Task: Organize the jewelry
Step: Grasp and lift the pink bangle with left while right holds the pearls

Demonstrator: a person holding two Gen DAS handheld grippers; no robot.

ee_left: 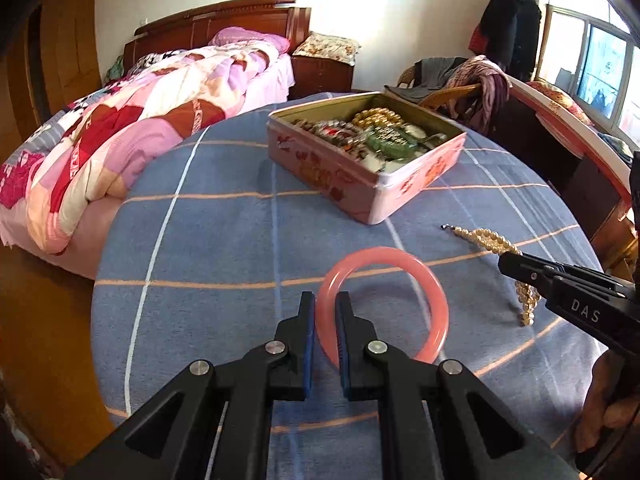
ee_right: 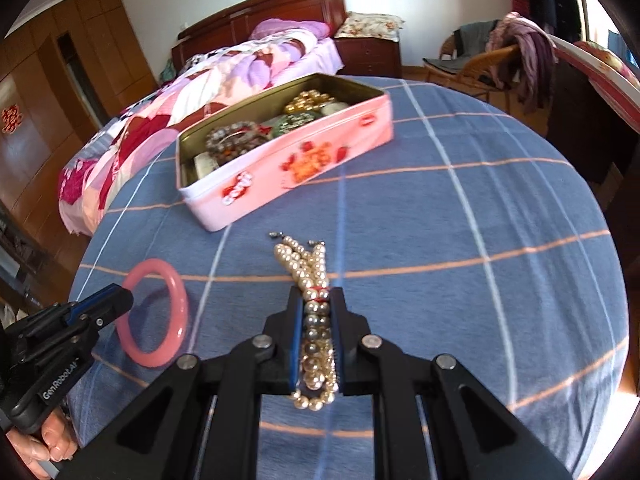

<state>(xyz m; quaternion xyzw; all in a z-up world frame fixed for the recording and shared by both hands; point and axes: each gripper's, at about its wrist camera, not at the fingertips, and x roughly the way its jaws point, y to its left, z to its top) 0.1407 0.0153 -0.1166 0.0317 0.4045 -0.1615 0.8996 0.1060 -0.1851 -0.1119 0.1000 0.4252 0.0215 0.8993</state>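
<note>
Lifting both pieces clear before swinging to the tin works best: left gripper clamps the pink bangle, right gripper pinches the pearl strand.

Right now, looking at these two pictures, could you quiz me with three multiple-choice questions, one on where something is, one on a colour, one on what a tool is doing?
1. Where does the open tin stand relative to the two tools?
A. Behind them
B. Farther along the blue checked cloth, beyond both
C. On the bed

2. What colour is the bangle?
A. Pink
B. Green
C. Black

3. What is the right tool doing?
A. Hanging open over the tin
B. Closed on the bangle
C. Closed on the pearl strand

Answers:
1 B: both views show the tin ahead of the fingertips, on the cloth.
2 A: the ring is pink in both views.
3 C: the beads sit pinched between its fingers; the left tool straddles the bangle's rim.
</note>
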